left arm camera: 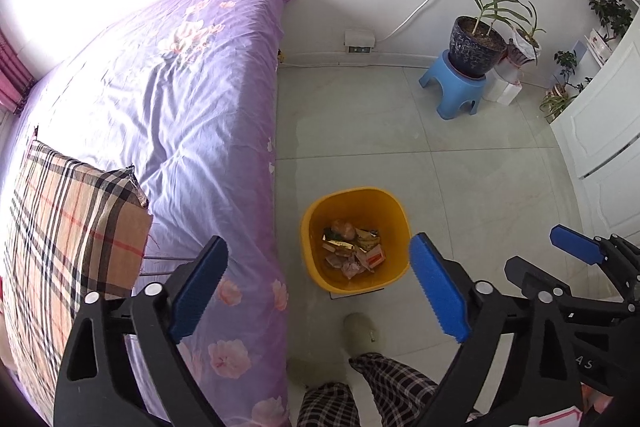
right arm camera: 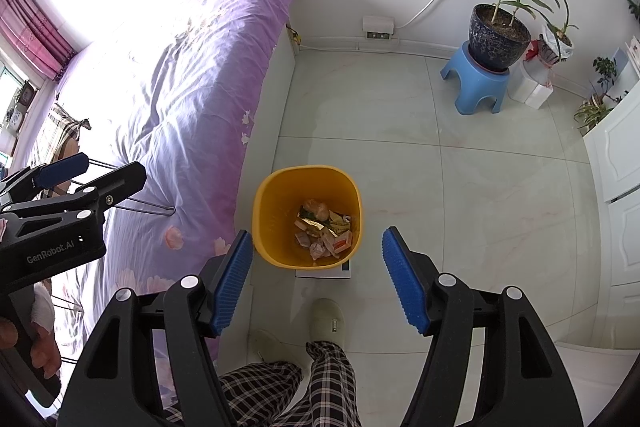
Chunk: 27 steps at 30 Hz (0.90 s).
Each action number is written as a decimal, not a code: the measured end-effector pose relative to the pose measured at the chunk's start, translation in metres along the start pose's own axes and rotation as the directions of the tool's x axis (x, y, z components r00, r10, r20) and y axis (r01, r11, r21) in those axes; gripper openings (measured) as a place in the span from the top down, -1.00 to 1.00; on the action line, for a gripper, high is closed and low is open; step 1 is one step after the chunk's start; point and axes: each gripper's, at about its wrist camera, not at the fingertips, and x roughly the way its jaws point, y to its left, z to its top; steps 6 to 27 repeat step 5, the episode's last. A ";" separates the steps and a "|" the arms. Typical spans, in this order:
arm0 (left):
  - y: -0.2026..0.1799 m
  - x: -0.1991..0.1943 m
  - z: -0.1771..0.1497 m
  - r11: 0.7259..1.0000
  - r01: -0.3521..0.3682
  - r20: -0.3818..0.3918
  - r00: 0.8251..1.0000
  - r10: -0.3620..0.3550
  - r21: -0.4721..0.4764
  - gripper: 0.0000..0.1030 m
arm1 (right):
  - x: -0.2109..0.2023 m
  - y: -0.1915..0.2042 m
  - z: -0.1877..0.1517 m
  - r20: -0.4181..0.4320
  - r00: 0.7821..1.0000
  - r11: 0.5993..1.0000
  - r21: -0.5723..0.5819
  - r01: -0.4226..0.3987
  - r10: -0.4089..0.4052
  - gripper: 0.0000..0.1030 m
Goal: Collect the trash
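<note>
A yellow trash bin point(left arm camera: 390, 279) stands on the tile floor beside the bed; it also shows in the right wrist view point(right arm camera: 276, 255). Several crumpled wrappers and scraps point(left arm camera: 354, 247) point(right arm camera: 324, 229) lie in its bottom. My left gripper point(left arm camera: 320, 287) is open and empty, held above the floor with the bin between its blue pads. My right gripper point(right arm camera: 316, 283) is open and empty, just above and in front of the bin. The right gripper point(left arm camera: 576, 247) shows at the right edge of the left wrist view, and the left gripper point(right arm camera: 76, 171) at the left of the right wrist view.
A bed with a purple floral sheet point(left arm camera: 180, 99) fills the left. A plaid pillow point(left arm camera: 72, 223) lies on it. A blue stool point(left arm camera: 456, 87) bears a potted plant point(left arm camera: 476, 43) by the far wall. White cabinet doors point(left arm camera: 600, 123) stand at right. The person's plaid-trousered legs and slippers point(right arm camera: 330, 319) are below.
</note>
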 end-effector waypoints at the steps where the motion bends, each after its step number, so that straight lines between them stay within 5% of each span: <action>1: 0.000 0.000 0.001 1.000 -0.001 0.002 1.000 0.001 -0.002 -0.90 | 0.000 0.000 0.000 0.001 1.000 1.000 -0.001 0.001 -0.001 -0.33; 27: -0.002 -0.003 0.003 1.000 -0.005 0.007 1.000 0.005 0.001 -0.91 | 0.000 0.000 0.000 0.001 1.000 1.000 -0.003 0.002 -0.002 -0.33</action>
